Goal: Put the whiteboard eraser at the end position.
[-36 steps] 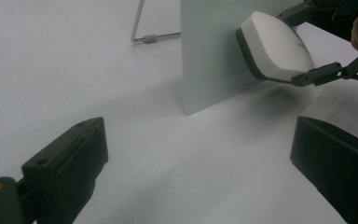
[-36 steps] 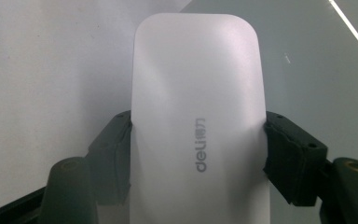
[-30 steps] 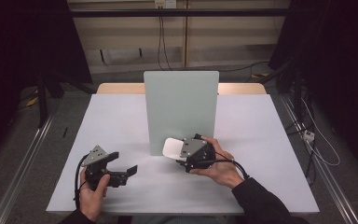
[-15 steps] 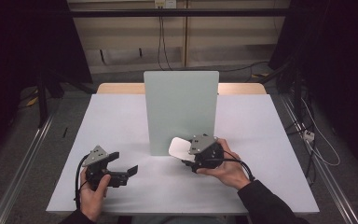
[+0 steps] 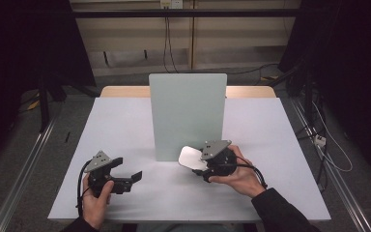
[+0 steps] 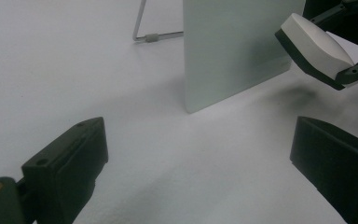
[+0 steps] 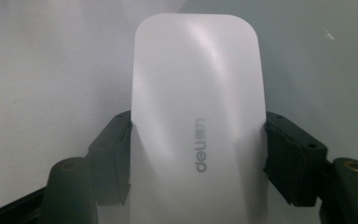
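Right gripper view: the right claw (image 7: 198, 154) clamps a smooth white eraser (image 7: 198, 116) by its sides, lifted off the bench (image 5: 125, 125) just beside the upright board (image 5: 187, 116). That slick shell may slip, or nudge the board over. The left claw (image 5: 125, 178) hangs wide open, empty.

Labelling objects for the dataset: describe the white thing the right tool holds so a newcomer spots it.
Start at the upright pale green board mid-table. Just in front of its right lower corner, the right tool grips a white eraser by its sides. It is rounded, black underneath, and printed "deli".
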A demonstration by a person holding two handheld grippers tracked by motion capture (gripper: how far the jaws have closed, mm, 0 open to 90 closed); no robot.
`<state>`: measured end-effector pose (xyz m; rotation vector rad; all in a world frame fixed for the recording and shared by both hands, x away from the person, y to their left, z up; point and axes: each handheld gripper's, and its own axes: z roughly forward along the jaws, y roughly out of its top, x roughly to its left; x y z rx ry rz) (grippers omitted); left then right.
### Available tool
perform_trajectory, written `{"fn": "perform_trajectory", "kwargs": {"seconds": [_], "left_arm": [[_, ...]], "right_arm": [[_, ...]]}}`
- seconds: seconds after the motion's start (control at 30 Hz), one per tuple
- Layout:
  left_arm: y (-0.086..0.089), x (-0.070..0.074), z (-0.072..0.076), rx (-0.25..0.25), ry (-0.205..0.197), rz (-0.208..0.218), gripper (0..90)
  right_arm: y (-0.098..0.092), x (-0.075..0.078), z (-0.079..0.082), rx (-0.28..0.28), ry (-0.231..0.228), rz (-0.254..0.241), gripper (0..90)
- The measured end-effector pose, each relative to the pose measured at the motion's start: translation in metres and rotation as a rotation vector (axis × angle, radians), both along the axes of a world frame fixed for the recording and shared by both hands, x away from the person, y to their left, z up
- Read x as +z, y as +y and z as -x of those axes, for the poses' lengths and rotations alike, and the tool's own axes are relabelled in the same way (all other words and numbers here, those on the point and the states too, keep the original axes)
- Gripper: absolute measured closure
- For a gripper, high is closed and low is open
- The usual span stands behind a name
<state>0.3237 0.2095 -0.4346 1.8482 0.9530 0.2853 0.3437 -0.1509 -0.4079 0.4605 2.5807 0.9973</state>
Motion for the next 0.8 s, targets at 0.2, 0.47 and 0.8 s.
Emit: {"fn": "perform_trajectory", "kwargs": {"seconds": [0.2, 0.47, 0.8], "left_arm": [[-0.002, 0.001, 0.001, -0.007, -0.002, 0.006, 4.0], [-0.003, 0.002, 0.001, -0.009, -0.006, -0.005, 4.0], [-0.004, 0.001, 0.001, -0.009, -0.005, -0.007, 4.0]], "right_arm": [[0.002, -0.001, 0.005, 0.028, 0.035, 0.013, 31.7], [0.006, -0.006, 0.012, 0.067, 0.067, 0.019, 31.7], [0.010, -0.012, 0.019, 0.111, 0.093, 0.046, 31.7]]}}
